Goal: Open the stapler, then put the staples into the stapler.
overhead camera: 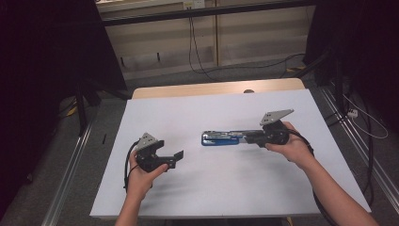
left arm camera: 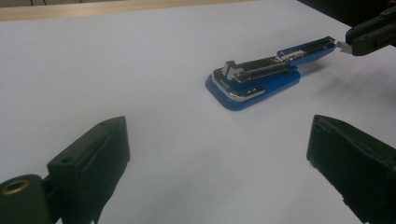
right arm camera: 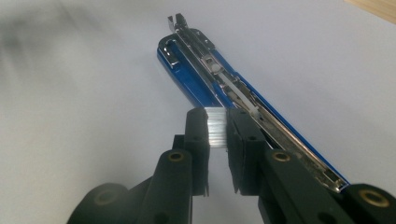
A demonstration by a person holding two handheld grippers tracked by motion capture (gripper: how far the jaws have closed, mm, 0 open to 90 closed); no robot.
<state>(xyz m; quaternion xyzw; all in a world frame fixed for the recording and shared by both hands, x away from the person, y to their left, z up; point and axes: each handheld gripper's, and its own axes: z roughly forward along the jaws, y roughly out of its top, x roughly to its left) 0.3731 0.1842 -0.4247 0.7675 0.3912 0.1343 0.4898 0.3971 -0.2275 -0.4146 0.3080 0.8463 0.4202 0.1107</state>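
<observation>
1. Stapler (overhead camera: 225, 138), blue body with metal staple channel: lies opened flat on the white counter (overhead camera: 211, 188), near its middle, long axis running left to right in the high view. Its top arm is swung back toward the right hand-held gripper, so the metal channel lies exposed.
2. Strip of staples (right arm camera: 216, 127), silvery, ridged: clamped between the pads of the right hand-held gripper, just above the rear of the open stapler's channel.
3. Right hand-held gripper (right arm camera: 217, 133): jaws drawn close together on the strip of staples; held in the person's right hand at the stapler's right end, pointing along it.
4. Left hand-held gripper (left arm camera: 217, 154): jaws wide apart, nothing between them; held low over the counter, apart from the stapler on its left, pointing toward it.
</observation>
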